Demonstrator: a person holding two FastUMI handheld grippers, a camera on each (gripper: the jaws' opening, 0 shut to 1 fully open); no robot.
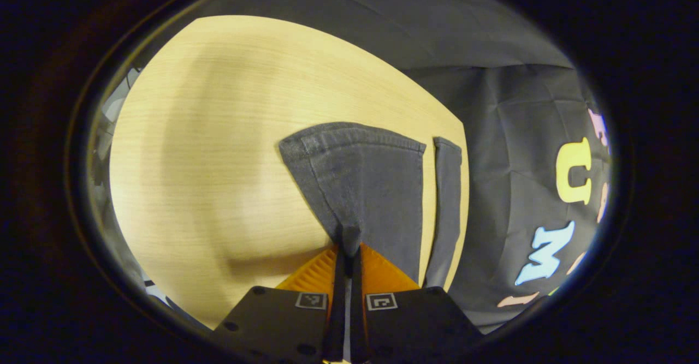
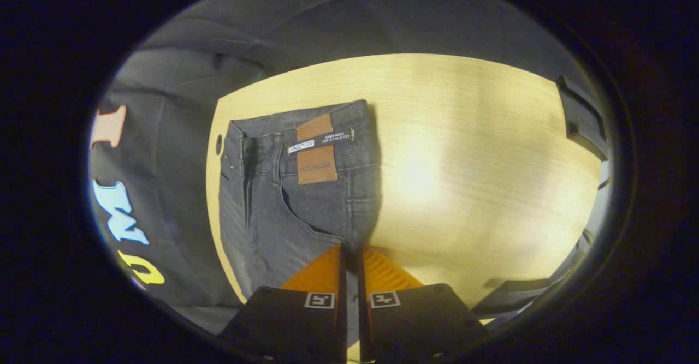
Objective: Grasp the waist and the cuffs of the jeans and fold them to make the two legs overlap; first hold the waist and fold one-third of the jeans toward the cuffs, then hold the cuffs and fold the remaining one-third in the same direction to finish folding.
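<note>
1. In the left gripper view, the left claw [image 1: 349,246] pinches a fold of the dark grey jeans [image 1: 371,189], its 2 fingers pressed close on the cloth.
2. Past it, 2 leg cuffs [image 1: 360,135] lie side by side on the pale wooden surface [image 1: 218,135], near its right edge.
3. In the right gripper view, the right claw [image 2: 349,249] grips the jeans' [image 2: 306,200] edge below the pocket.
4. The waist, with its brown patch [image 2: 315,148], lies flat on the surface [image 2: 464,162], towards the left.
</note>
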